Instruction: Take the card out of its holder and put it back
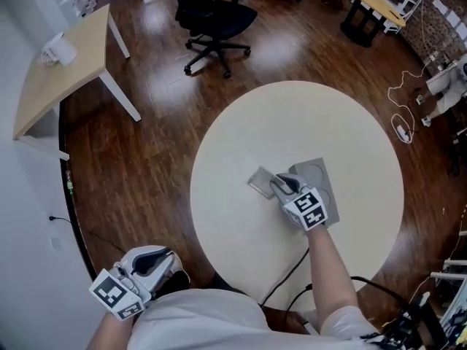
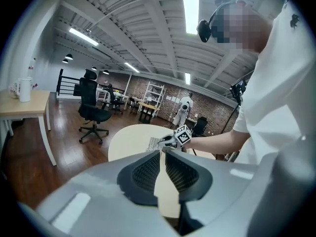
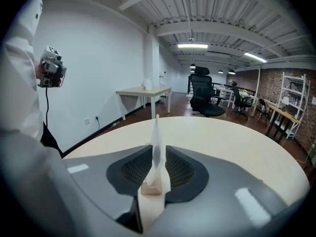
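On the round cream table (image 1: 292, 115) a white card (image 1: 260, 181) stands out to the left of a grey mat (image 1: 326, 175). My right gripper (image 1: 280, 185) reaches over the mat to the card. In the right gripper view the card (image 3: 157, 137) is edge-on between the pads, rising from a small pale wooden holder (image 3: 150, 187), with a thin gap showing on its right side. That gripper (image 3: 158, 154) is open around it. My left gripper (image 1: 155, 258) hangs off the table by my left hip, its jaws (image 2: 162, 157) shut with nothing in them.
A black office chair (image 1: 216, 17) stands on the wood floor beyond the table. A light wooden desk (image 1: 66, 68) with a white mug (image 1: 58, 49) is at the far left. White cable (image 1: 400, 111) lies on the floor at the right.
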The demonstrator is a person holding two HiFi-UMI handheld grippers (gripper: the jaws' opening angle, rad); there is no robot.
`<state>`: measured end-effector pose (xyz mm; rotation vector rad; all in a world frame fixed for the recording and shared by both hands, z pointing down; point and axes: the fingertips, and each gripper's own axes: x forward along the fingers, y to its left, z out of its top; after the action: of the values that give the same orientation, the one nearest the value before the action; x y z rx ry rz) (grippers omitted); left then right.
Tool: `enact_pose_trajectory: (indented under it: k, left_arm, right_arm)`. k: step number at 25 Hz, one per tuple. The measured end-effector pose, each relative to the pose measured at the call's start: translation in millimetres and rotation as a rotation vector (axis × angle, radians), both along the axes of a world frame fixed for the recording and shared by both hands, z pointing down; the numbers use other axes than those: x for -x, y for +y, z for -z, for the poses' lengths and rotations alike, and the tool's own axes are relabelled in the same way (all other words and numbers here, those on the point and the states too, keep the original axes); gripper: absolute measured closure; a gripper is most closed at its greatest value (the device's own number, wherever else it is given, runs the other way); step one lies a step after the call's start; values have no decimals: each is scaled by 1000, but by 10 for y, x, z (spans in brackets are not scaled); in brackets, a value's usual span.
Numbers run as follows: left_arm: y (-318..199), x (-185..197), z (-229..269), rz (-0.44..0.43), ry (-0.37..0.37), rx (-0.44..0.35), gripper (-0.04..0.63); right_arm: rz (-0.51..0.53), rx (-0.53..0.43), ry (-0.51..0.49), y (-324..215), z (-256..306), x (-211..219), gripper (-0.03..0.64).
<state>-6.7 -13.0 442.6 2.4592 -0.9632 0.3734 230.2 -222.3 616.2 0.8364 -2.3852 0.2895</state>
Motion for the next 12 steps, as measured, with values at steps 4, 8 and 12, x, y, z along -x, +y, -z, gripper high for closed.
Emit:
enact_pose_trajectory:
  k: [4,8,12]
  left_arm:
    - [19,58,-31,31,-8,9,554]
    - [31,65,-33,43,-8,9,553]
    - [30,92,-23,46,-12,7,554]
  right_arm:
    - [13,-6,-31,-16,2,42,571]
    - [29,8,-52,6,12,75,585]
    - [33,11,-65,2,53,106,595]
